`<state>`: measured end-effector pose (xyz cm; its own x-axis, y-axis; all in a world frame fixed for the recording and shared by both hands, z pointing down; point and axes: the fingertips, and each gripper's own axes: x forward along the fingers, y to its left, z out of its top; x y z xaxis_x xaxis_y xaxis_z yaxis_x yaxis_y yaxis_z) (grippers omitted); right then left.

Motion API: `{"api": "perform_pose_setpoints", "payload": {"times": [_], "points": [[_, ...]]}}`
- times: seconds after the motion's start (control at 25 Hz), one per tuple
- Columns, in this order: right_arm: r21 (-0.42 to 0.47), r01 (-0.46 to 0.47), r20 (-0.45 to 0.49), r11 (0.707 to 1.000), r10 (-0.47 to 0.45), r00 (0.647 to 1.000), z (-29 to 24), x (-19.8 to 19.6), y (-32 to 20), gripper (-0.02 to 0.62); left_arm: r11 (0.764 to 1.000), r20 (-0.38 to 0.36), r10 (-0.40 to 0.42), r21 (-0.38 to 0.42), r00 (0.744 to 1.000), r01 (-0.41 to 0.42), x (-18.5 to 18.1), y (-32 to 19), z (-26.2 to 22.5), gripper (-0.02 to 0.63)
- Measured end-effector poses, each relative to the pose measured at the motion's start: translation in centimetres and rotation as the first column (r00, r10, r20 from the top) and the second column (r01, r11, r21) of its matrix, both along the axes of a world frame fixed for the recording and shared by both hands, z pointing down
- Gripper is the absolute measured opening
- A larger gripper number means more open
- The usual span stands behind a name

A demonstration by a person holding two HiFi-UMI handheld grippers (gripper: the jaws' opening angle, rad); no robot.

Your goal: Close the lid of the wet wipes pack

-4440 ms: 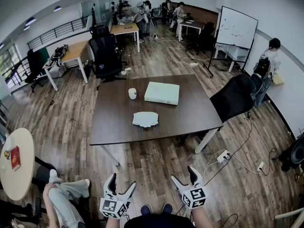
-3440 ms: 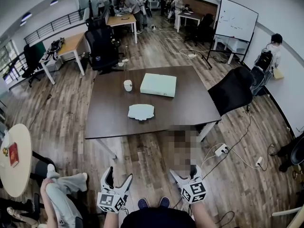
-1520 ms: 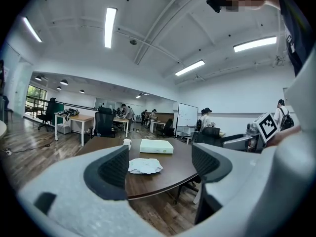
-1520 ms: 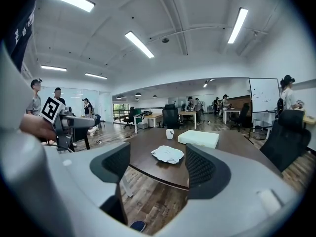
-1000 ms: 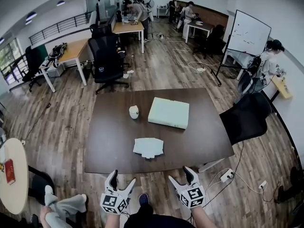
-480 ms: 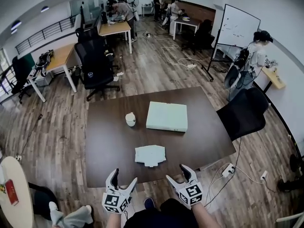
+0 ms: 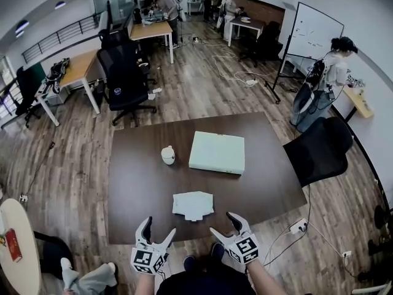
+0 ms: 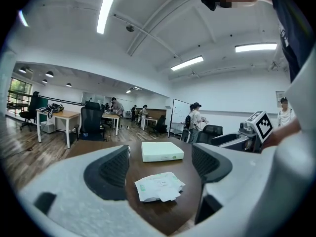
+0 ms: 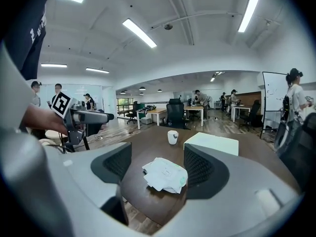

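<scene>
White pack (image 7: 193, 204) is not yet reached; left gripper (image 7: 158, 227) and right gripper (image 7: 223, 224) are held agape, empty; lid (image 9: 167, 172) should be pressed flat, squarely.

1. Your left gripper (image 7: 158, 227) and right gripper (image 7: 224, 224) are held at the near edge of the dark table (image 7: 138, 183), each with its jaws apart and nothing between them.
2. The wet wipes pack (image 7: 193, 204) lies on the table just beyond the grippers.
3. Farther back stand a white cup (image 7: 167, 155) and, to its right, a pale green box (image 7: 217, 152).
4. A black chair (image 7: 319, 149) stands at the table's right side.
</scene>
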<state>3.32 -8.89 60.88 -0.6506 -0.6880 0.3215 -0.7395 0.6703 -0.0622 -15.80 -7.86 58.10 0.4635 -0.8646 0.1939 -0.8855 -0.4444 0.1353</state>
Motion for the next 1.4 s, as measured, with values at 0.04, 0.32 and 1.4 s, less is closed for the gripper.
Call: {"api": "perform_pose_setpoints", "payload": {"times": [0.04,0.32,1.4], "points": [[0.008,0.022,-0.016,1.000,-0.022,1.000,0.2,-0.1,-0.5,0.344,1.000,-0.001,-0.009,-0.001,1.000,0.009,0.2,-0.5,0.1,0.387],[-0.011,0.120,-0.007,0.993,-0.120,0.993,1.0,0.6,-4.0,0.344,0.997,0.005,-0.079,-0.009,0.997,0.079,1.3,-3.7,0.6,0.387],[-0.040,0.249,-0.083,0.968,-0.251,0.964,6.1,-2.8,-9.0,0.341,0.998,0.046,-0.036,-0.046,0.998,0.038,1.3,-8.4,2.5,0.387]]}}
